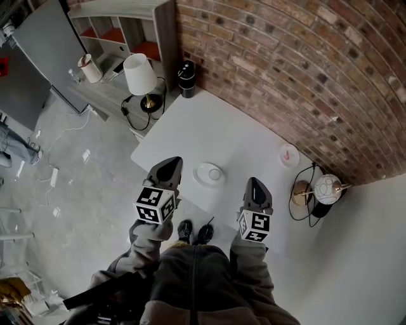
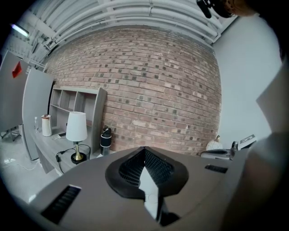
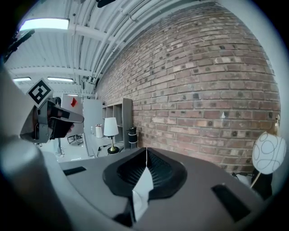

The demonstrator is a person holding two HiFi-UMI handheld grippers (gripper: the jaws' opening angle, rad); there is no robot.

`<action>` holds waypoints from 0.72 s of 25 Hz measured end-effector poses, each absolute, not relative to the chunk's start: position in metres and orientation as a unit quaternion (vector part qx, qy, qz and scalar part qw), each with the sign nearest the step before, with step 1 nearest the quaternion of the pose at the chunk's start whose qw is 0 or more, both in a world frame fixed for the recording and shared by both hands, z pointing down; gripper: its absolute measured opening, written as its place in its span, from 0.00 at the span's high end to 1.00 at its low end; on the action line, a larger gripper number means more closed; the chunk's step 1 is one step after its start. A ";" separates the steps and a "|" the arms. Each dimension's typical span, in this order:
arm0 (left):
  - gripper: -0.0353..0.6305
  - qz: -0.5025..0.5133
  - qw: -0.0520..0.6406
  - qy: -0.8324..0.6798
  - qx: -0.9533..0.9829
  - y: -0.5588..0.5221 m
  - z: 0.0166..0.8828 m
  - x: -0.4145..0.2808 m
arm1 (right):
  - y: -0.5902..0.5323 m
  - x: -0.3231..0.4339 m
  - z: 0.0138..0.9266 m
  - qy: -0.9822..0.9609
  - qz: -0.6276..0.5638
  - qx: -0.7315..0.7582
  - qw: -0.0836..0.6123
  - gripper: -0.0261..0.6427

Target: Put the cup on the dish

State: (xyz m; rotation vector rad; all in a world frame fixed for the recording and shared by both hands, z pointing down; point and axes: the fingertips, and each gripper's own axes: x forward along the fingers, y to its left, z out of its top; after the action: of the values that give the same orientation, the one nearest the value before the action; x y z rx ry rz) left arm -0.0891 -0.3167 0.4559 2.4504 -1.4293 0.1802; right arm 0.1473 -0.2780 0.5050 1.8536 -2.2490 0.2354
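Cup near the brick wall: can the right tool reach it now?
Probably yes. The cup stands alone on the table ahead of the right tool; nothing lies between. Its jaws are shut, so open first.

A loft-like studio: bare brick wall [image 1: 285,63], concrete floor [image 1: 82,190], exposed ceiling pipes [image 2: 135,13].

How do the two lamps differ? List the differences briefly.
The shade lamp has a tapered white shade; the globe lamp has a round white ball. The shade lamp stands off the table's left side, beside the black bottle; the globe lamp sits at the right, near the brick wall. Both are white, with a brass-coloured base and a black cord.
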 end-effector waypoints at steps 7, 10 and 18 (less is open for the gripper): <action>0.94 0.041 0.141 -0.481 0.864 -0.320 0.426 -0.068 | -0.289 0.148 0.461 -0.770 0.085 0.623 0.106 0.96; 0.94 0.035 0.132 -0.472 0.871 -0.323 0.413 -0.059 | -0.293 0.149 0.443 -0.769 0.089 0.624 0.102 0.96; 0.94 0.019 0.102 -0.473 0.875 -0.340 0.355 -0.049 | -0.299 0.146 0.365 -0.776 0.063 0.623 0.069 0.96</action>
State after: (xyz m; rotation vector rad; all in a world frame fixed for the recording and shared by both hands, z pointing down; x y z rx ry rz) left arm -0.0488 -0.3402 0.3555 2.5846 -1.3956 0.0561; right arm 0.1465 -0.2994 0.3646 1.8769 -2.3369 0.1897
